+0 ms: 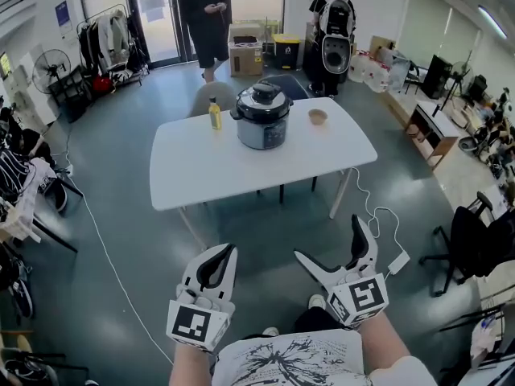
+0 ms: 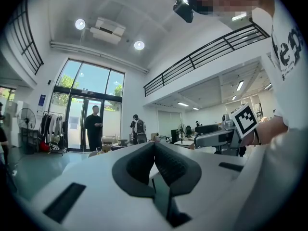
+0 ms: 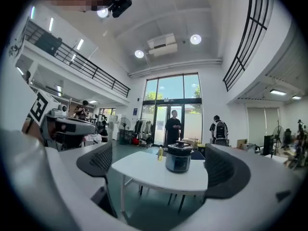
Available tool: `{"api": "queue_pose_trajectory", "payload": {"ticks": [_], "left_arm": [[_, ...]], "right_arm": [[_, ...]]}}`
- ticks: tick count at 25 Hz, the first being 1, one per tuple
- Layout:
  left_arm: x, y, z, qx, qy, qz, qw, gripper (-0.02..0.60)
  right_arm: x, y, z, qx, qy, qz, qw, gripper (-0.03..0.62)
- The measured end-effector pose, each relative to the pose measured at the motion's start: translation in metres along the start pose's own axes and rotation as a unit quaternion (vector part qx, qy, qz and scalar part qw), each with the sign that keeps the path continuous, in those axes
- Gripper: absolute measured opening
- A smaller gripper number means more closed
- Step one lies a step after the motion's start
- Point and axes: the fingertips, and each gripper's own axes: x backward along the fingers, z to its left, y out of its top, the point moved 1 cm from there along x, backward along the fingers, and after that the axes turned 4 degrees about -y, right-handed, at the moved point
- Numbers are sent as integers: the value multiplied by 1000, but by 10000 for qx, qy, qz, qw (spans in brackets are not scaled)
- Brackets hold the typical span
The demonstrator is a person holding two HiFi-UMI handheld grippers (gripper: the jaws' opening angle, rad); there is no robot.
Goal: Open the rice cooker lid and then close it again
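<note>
1. We hold our white two-jaw left gripper point(image 1: 228, 250) low at the near left, its marker cube towards us; its dark ribbed pads point(image 2: 139, 163) are pressed together with nothing between them
2. Our matching white right gripper point(image 1: 328, 238) sits at the near right, level with the left one; its jaws are spread wide, and the dark pads point(image 3: 226, 171) have only open air between them
3. The round silver rice cooker point(image 1: 262, 117) stands on the far half of the white rounded table point(image 1: 201, 166), about midway between its left and right edges
4. The cooker's black lid point(image 1: 261, 96) lies shut on the body, with a raised handle on top
5. Both grippers hang over the grey-green floor point(image 1: 137, 240), well short of the table's near edge and well apart from the cooker
6. A slim yellow bottle point(image 1: 215, 113) stands upright just left of the cooker, not touching it, and a small tan bowl point(image 1: 318, 117) sits to the cooker's right, a little further off
7. A thin white cable point(image 1: 372, 210) trails from the table's right side across the floor to a white power block point(image 1: 398, 261) near our right gripper
8. Far beyond the table a person in black clothes point(image 1: 207, 18) stands by the glass doors, and a second person with a backpack point(image 1: 333, 18) stands further right, with cardboard boxes point(image 1: 246, 51) between the two
</note>
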Motion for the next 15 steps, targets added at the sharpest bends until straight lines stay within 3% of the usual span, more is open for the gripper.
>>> {"api": "queue_pose_trajectory", "payload": {"ticks": [2,7,15], "left_arm": [[-14,-13,11,-85,-27,264,9996,14],[-85,-27,28,36,150,305,9994,14],[-267,-25,49,-81,690,254,9973,14]], "right_arm": [[-20,-5,-11,-20,24,96,9999,597],[-77,-29,-56,-160,381,309,9987,597],[-205,-43,-193,-209,1120,305,9930,595]]}}
